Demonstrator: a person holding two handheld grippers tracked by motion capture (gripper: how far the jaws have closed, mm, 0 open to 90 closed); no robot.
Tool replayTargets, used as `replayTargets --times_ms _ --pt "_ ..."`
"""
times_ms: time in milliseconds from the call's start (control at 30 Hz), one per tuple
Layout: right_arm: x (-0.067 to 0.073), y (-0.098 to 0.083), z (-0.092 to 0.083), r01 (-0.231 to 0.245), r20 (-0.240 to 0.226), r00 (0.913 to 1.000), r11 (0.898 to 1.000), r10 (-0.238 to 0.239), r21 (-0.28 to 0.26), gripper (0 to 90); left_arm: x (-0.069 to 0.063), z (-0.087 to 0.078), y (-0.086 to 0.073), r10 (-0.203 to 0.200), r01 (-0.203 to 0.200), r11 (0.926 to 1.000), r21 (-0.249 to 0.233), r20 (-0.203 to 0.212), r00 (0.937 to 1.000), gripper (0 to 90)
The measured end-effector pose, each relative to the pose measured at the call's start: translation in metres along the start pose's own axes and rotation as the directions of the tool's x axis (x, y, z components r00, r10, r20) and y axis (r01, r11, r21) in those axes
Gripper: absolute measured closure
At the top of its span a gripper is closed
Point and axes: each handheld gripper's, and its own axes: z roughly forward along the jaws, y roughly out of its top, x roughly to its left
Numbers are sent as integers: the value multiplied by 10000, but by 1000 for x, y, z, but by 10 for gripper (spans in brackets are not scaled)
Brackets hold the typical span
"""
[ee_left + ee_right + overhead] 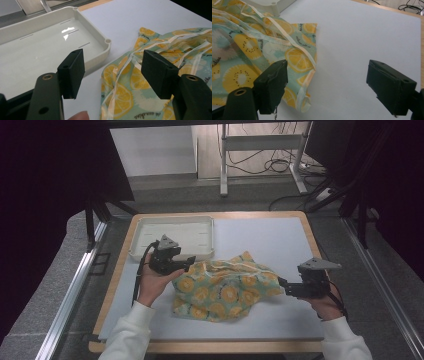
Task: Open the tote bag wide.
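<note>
1. High view – crumpled lemon-print mint fabric cloth lies mid-table, long axis left–right between left gripper and right gripper; both near its ends.
2. Left gripper view – jaws wide apart, nothing between; cloth edge just ahead-right, shallow white plastic tray to the left.
3. Right gripper view – jaws spread, holding nothing; cloth corner beside one jaw.

A crumpled cloth printed with yellow lemon and kiwi slices on pale green, edged with cream ribbon ties, lies bunched on the worktop near its front, one corner raised just beside the white tray.
</note>
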Motion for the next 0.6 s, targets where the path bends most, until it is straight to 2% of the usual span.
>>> replayTargets --times_ms 300,600 --pt "0 0 0 -55 41 10000 10000 55 0 175 2 12 1 12 -15 9996 281 127 9999 368" --pt "-1 0 2 -69 69 10000 10000 68 57 175 6 28 1 235 -250 9980 582 248 9994 390"
